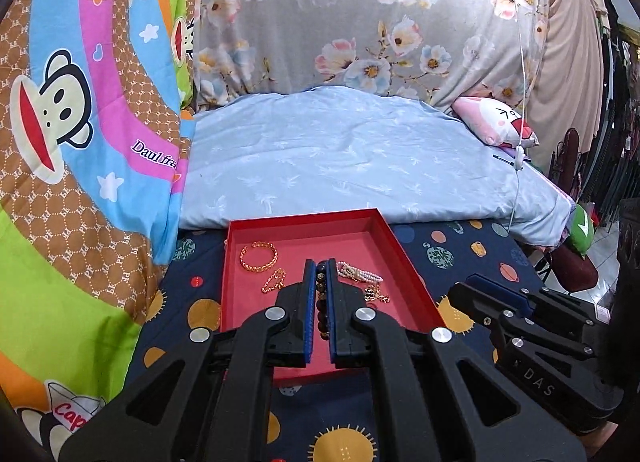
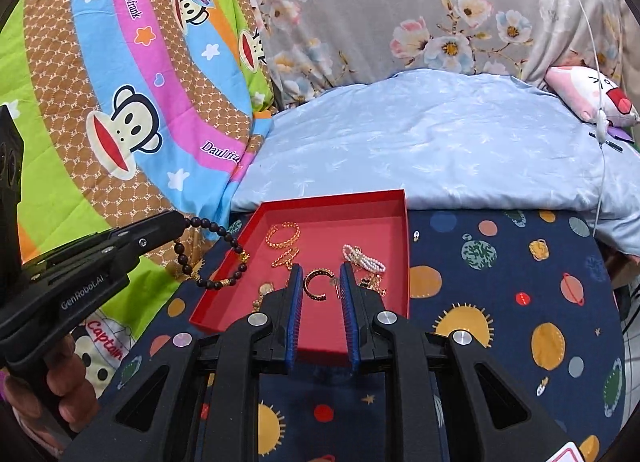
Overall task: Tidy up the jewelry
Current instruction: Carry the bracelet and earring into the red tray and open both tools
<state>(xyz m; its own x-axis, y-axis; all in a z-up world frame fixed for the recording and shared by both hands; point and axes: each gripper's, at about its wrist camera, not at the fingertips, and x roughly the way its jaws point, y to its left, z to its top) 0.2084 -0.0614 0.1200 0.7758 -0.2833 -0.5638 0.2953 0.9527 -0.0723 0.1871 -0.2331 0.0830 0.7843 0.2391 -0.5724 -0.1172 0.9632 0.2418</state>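
My left gripper (image 1: pixel 320 266) is shut on a dark bead bracelet (image 1: pixel 321 302) and holds it above the red tray (image 1: pixel 304 219). In the right wrist view the bracelet (image 2: pixel 208 250) hangs from the left gripper (image 2: pixel 182 223) over the tray's left rim (image 2: pixel 228 262). My right gripper (image 2: pixel 321 270) is open over the tray, its jaws either side of a gold open hoop (image 2: pixel 317 284). In the tray lie a gold chain bracelet (image 1: pixel 258 256), a small gold chain (image 1: pixel 274 280), a pearl piece (image 1: pixel 358 270) and a gold pendant piece (image 1: pixel 376 294).
The tray rests on a navy planet-print sheet (image 2: pixel 500 282). A light blue quilt (image 1: pixel 340 157) lies behind it, a cartoon monkey blanket (image 1: pixel 72 121) to the left. A pink plush (image 1: pixel 496 121) and a white cable (image 1: pixel 520 101) are at the right.
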